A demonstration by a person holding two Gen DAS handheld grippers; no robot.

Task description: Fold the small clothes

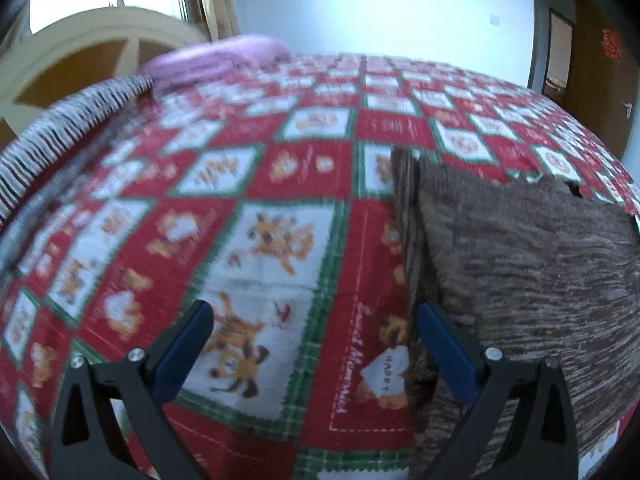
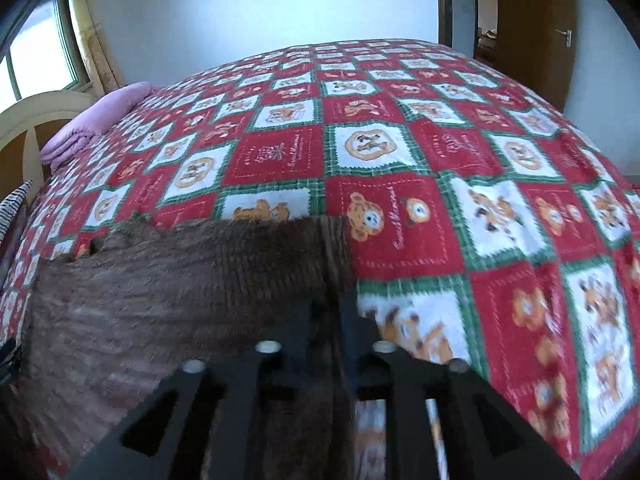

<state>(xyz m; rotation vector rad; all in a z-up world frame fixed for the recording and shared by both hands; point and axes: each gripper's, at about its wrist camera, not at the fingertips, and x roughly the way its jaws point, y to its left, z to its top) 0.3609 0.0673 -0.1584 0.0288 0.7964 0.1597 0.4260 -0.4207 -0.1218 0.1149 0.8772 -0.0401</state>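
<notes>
A brown knitted garment [image 1: 532, 264] lies flat on the red, white and green bear-print bedspread [image 1: 280, 184]. In the left wrist view it fills the right side. My left gripper [image 1: 314, 320] is open above the bedspread, its right finger at the garment's left ribbed edge, and holds nothing. In the right wrist view the garment [image 2: 168, 280] lies to the left and my right gripper [image 2: 328, 308] is shut on its ribbed right edge.
A folded purple blanket [image 1: 216, 60] lies at the far left of the bed beside a cream headboard [image 1: 80, 48]. A striped cloth [image 1: 60, 124] lies along the left edge. A wooden door [image 2: 532, 28] and doorway are at the back right.
</notes>
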